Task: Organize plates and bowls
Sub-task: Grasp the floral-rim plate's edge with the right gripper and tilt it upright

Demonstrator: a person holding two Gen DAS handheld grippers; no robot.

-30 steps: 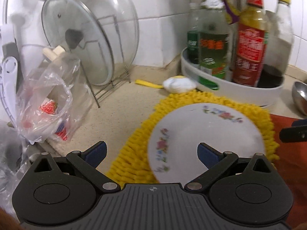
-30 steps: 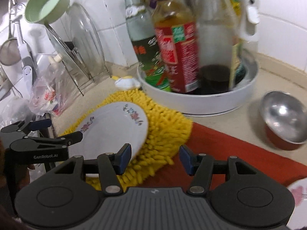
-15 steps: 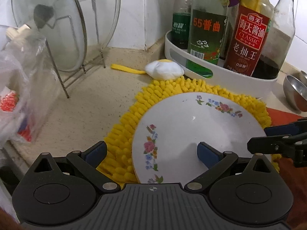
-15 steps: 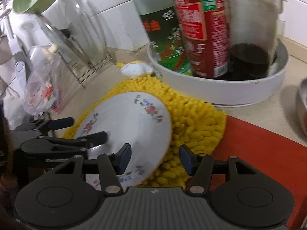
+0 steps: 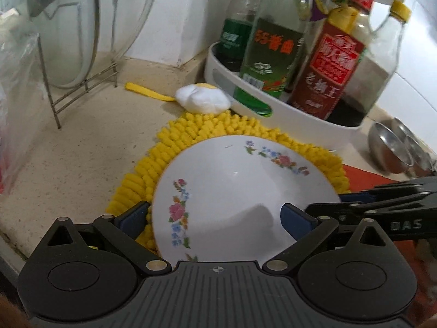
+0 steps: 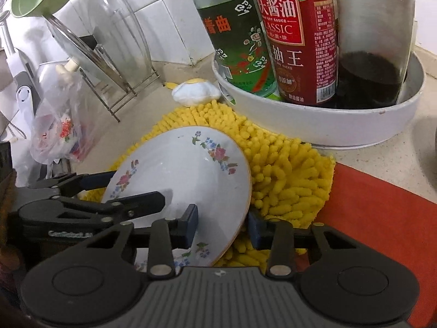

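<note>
Tongs on both sides, left (image 5: 214, 218) and right (image 6: 222, 227), stand open astride opposite rims of the floral plate (image 6: 180, 180) on the yellow chenille mat (image 6: 286, 180), seemingly untouched, so each should pinch squarely before lifting level off the bench (image 5: 68, 150).

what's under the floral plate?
The floral plate lies on a yellow chenille mat, whose fringe shows around its far and right edges. The mat's middle is covered. Whether the red cloth reaches under the plate cannot be seen.
</note>
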